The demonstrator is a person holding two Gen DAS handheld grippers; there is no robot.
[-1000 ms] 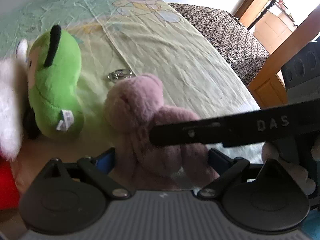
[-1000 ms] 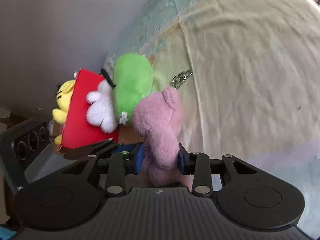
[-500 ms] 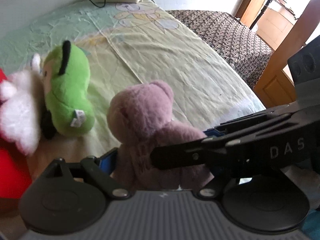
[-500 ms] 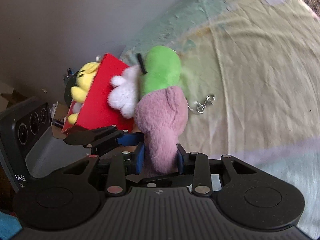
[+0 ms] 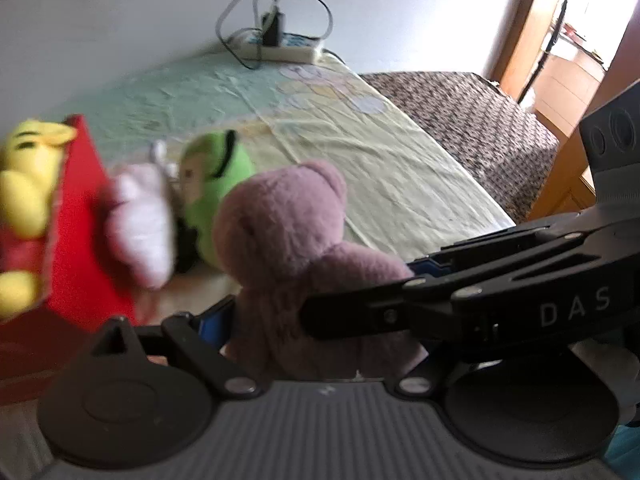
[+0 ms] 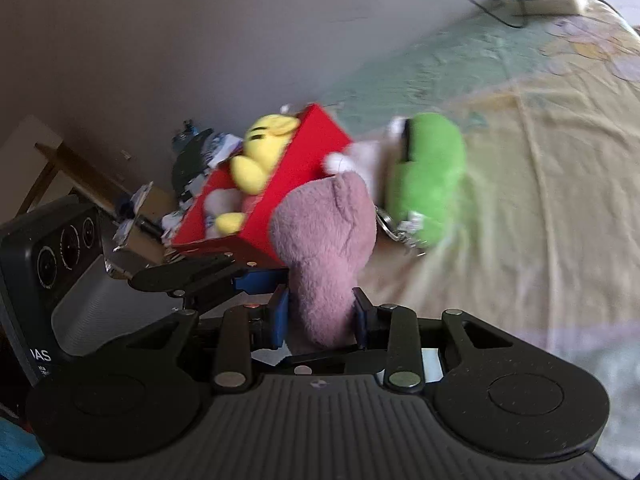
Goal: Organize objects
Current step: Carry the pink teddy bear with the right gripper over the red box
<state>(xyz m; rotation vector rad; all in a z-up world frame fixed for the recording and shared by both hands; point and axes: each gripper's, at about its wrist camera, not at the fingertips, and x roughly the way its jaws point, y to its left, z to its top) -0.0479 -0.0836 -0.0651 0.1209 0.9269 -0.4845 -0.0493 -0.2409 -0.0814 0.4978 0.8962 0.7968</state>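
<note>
Claw-mounted views, close (shared pink plush (image 5: 288, 240))

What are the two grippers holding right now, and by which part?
Both grip the pink plush bear by its lower body: right hand-held gripper and left hand-held gripper.

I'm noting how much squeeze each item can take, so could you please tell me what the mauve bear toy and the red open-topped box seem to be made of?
The mauve bear toy looks like soft plush fabric over stuffing: a fuzzy, matte pile that pinches in between the right gripper pads. The red open-topped box looks like thin card or paperboard, smooth and flat, with straight edges; plastic cannot be ruled out.
</note>
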